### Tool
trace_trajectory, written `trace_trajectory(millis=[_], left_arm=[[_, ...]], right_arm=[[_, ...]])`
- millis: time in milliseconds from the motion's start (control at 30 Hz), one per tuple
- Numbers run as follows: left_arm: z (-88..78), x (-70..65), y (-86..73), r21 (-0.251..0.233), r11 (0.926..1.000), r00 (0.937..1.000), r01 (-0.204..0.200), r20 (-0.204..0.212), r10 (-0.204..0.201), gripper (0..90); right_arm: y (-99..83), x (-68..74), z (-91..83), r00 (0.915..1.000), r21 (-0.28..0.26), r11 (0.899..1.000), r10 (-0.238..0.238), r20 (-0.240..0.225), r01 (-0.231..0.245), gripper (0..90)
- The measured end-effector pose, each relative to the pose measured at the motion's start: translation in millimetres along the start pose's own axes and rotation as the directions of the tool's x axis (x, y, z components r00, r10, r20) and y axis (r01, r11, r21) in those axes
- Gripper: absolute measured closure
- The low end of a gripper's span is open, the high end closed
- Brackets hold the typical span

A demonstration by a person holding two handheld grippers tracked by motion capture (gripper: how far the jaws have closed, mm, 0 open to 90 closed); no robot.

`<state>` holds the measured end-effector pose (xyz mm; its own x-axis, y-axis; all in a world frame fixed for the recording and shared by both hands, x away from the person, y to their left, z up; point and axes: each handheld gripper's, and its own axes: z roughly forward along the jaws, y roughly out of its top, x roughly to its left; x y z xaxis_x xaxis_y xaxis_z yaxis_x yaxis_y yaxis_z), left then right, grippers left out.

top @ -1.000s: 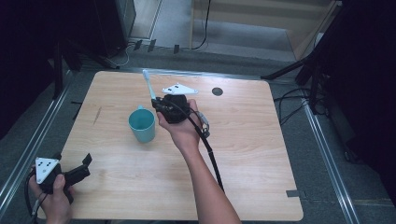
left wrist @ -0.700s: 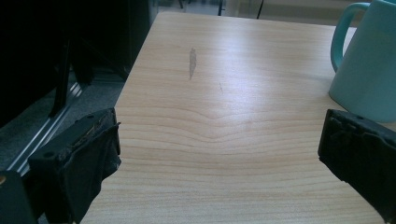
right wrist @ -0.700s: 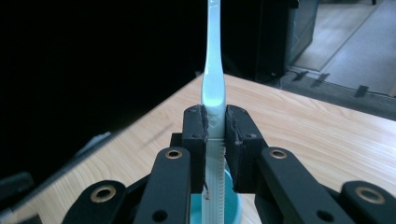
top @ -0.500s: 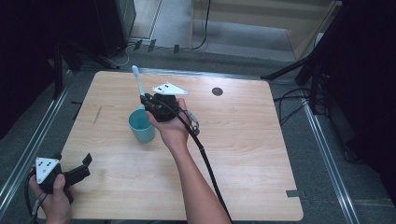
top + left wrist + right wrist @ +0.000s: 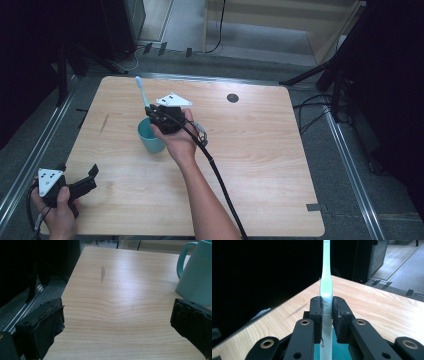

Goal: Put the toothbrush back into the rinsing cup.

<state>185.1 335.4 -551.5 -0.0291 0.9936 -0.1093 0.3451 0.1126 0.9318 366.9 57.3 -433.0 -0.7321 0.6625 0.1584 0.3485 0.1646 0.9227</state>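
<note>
We see the right gripper point(image 5: 150, 111) above the table point(image 5: 260, 150), directly over the cup point(image 5: 149, 137). Its jaws are clamped on the toothbrush point(image 5: 142, 92), pads pressing both sides of the handle. In the right gripper view the pads point(image 5: 315, 308) grip the toothbrush point(image 5: 326, 287) at its ribbed section, and the thinner neck rises straight up from between them out of the top of the frame. Below the jaws, a patch of the teal cup point(image 5: 342, 352) shows behind the handle's lower end. Whether that end is inside the cup or above its rim, we cannot tell.

In the high view the toothbrush stands nearly upright, head uppermost and leaning slightly towards the far left corner of the table. The cup stands upright on the left half of the table, partly covered by the right hand point(image 5: 177, 137). The gripper's cable point(image 5: 220, 180) trails back along the forearm to the near edge.

We see the left gripper point(image 5: 82, 182) at the near left corner of the table, well apart from the cup. Its jaws stand wide open with nothing between them. In the left gripper view the two jaws frame bare wood, and the cup point(image 5: 197, 272) stands ahead at the right, handle turned to the left of that view.
</note>
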Motion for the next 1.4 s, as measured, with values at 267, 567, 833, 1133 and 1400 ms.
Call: trace_trajectory(millis=[267,567,833,1133,1400], left_arm=[[0.2,-0.3,0.0,-0.001,1.0,1.0,-0.001,-0.002,0.001,0.0],[0.4,-0.4,0.0,-0.002,1.0,1.0,-0.001,-0.001,0.001,0.0],[0.2,-0.4,0.0,-0.002,1.0,1.0,-0.008,-0.002,0.008,0.0],[0.9,-0.8,0.3,0.001,1.0,1.0,-0.008,-0.002,0.008,0.0],[1.1,-1.1,0.3,0.0,1.0,1.0,-0.008,-0.003,0.008,0.0]], right_arm=[[-17.0,7.9,11.3,0.9993,0.038,0.999,-0.038,-0.005,0.038,79.1],[-38.3,6.7,20.5,0.9991,0.094,0.995,-0.041,0.007,0.04,79.1],[-46.3,4.0,25.4,0.9993,0.14,0.989,-0.038,0.008,0.036,78.8],[-43.1,4.1,18.2,0.9996,0.109,0.994,-0.022,-0.017,0.023,75.0],[-32.5,-7.3,-3.8,0.9999,0.036,0.999,-0.009,0.007,0.009,59.4]])
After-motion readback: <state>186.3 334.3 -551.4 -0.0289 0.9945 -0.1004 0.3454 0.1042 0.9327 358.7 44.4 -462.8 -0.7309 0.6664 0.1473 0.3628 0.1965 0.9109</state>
